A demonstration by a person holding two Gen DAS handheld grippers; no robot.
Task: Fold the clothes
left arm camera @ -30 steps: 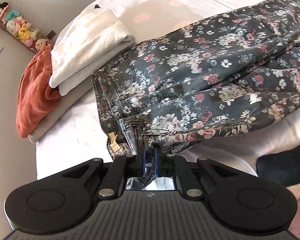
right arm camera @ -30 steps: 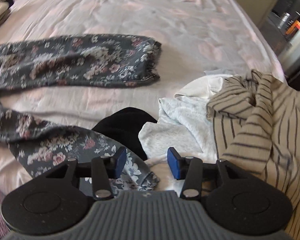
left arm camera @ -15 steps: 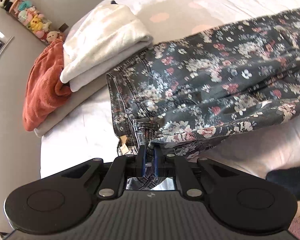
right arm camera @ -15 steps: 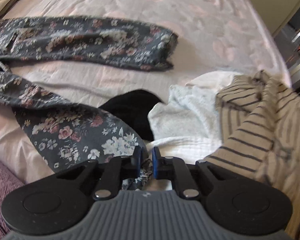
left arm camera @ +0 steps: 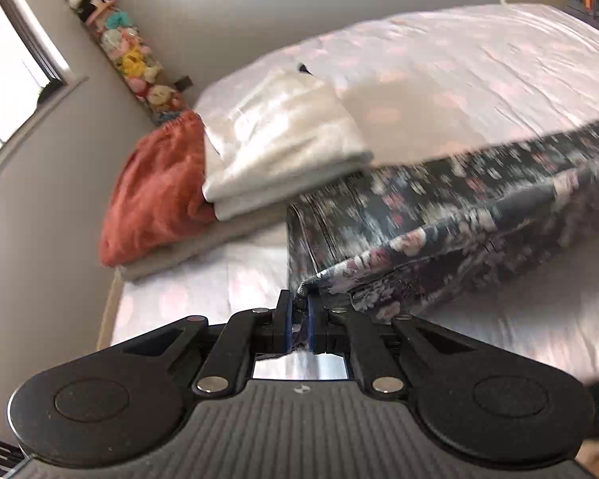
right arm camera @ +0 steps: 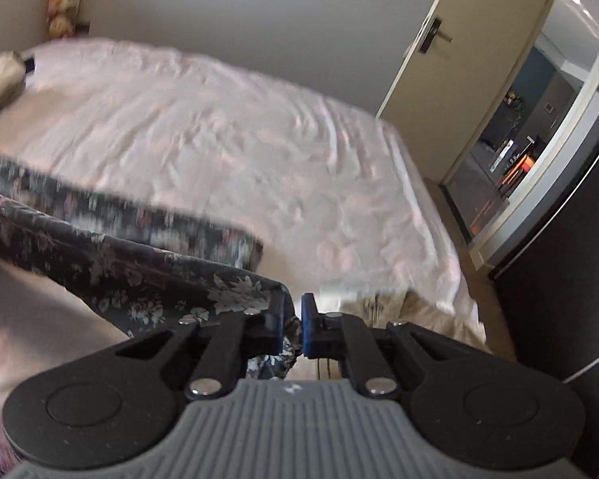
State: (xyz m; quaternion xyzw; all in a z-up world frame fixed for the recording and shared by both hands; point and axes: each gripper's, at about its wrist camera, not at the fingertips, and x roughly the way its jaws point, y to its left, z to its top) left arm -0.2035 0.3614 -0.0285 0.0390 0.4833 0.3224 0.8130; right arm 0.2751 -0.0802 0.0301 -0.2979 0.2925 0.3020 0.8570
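Honestly, both the left gripper (left arm camera: 298, 321) and right gripper (right arm camera: 290, 325) are clamped on the dark floral-print trousers (left arm camera: 451, 215), the right one's jaws closing tighter, so lift evenly off the pink-sheeted bed's (right arm camera: 219, 139) near edge.

Bed (left arm camera: 479, 64): pale sheet, fills mid-scene.
Plush toys (left arm camera: 131, 56): row against the wall, beyond the bed's left corner.
Window (left arm camera: 8, 80): left of bed.
Door (right arm camera: 455, 60): open, right of bed.

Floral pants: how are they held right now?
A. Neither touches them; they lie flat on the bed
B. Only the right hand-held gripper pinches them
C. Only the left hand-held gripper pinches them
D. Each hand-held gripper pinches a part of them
D: floral pants fabric sits between the pads of the left hand-held gripper and of the right hand-held gripper.
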